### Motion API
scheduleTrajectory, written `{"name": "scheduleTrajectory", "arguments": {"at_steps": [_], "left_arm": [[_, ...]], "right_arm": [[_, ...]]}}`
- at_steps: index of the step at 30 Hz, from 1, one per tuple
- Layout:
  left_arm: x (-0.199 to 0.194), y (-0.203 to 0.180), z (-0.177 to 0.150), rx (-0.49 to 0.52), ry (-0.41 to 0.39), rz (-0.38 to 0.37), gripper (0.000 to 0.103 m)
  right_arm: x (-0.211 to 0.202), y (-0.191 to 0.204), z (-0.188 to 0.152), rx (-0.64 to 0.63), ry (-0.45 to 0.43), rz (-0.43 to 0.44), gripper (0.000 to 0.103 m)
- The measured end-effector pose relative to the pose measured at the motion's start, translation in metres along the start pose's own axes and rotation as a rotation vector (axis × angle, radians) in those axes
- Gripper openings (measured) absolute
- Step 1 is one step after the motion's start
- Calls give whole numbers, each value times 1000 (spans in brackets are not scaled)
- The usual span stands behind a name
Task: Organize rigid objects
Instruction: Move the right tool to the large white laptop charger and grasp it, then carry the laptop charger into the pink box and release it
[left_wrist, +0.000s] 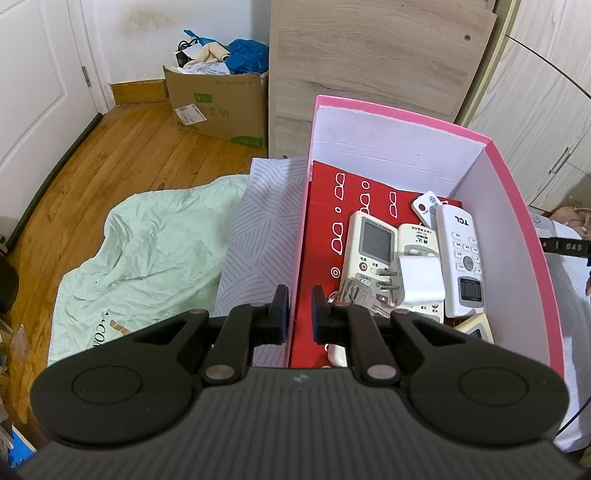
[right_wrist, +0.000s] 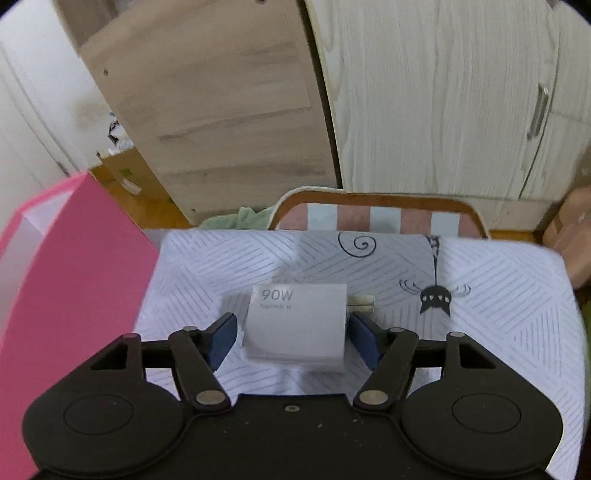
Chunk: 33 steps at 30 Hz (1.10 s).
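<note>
A pink box (left_wrist: 517, 206) with a red sheet on its floor holds several white remotes (left_wrist: 460, 254), a white plug adapter (left_wrist: 419, 280) and keys (left_wrist: 354, 291). My left gripper (left_wrist: 299, 314) straddles the box's left wall, jaws narrowly apart with the wall edge between them; I cannot tell if the pads press it. In the right wrist view a white 90W charger (right_wrist: 299, 325) lies on the patterned cloth (right_wrist: 498, 295), prongs to the right. My right gripper (right_wrist: 293, 338) is open around the charger, a small gap at the left pad. The pink box (right_wrist: 74, 280) stands to its left.
A cardboard box (left_wrist: 221, 107) of clutter sits on the wooden floor by a white door. A mint sheet (left_wrist: 147, 251) lies on the floor. A wood panel (right_wrist: 221, 110) and white wardrobe doors (right_wrist: 443, 92) stand behind. A striped chair back (right_wrist: 376, 214) is beyond the cloth.
</note>
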<state>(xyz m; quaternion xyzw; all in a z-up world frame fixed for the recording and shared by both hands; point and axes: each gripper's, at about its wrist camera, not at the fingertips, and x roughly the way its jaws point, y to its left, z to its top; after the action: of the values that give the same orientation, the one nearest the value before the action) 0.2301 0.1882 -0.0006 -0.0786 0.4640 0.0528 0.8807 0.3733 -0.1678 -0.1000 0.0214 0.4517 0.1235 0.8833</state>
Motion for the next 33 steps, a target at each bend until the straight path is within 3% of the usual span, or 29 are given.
{"name": "scheduleTrajectory", "arguments": {"at_steps": [3, 12, 17, 25, 29, 33], "left_arm": [[0, 0, 0, 1, -1, 0, 10], [0, -2, 1, 13, -2, 6, 10], [1, -2, 2, 9, 0, 8, 10], [0, -2, 1, 5, -2, 8, 10], [0, 0, 2, -6, 6, 1, 10], [0, 4, 4, -9, 11, -15, 10]], "right_arm": [[-2, 2, -4, -42, -32, -23, 63], [-14, 0, -8, -71, -43, -3, 63], [-43, 2, 0, -60, -102, 44, 63], [-117, 50, 16, -111, -196, 269, 63], [-138, 85, 13, -112, -180, 401, 63], [-136, 119, 8, -115, -98, 506, 63]]}}
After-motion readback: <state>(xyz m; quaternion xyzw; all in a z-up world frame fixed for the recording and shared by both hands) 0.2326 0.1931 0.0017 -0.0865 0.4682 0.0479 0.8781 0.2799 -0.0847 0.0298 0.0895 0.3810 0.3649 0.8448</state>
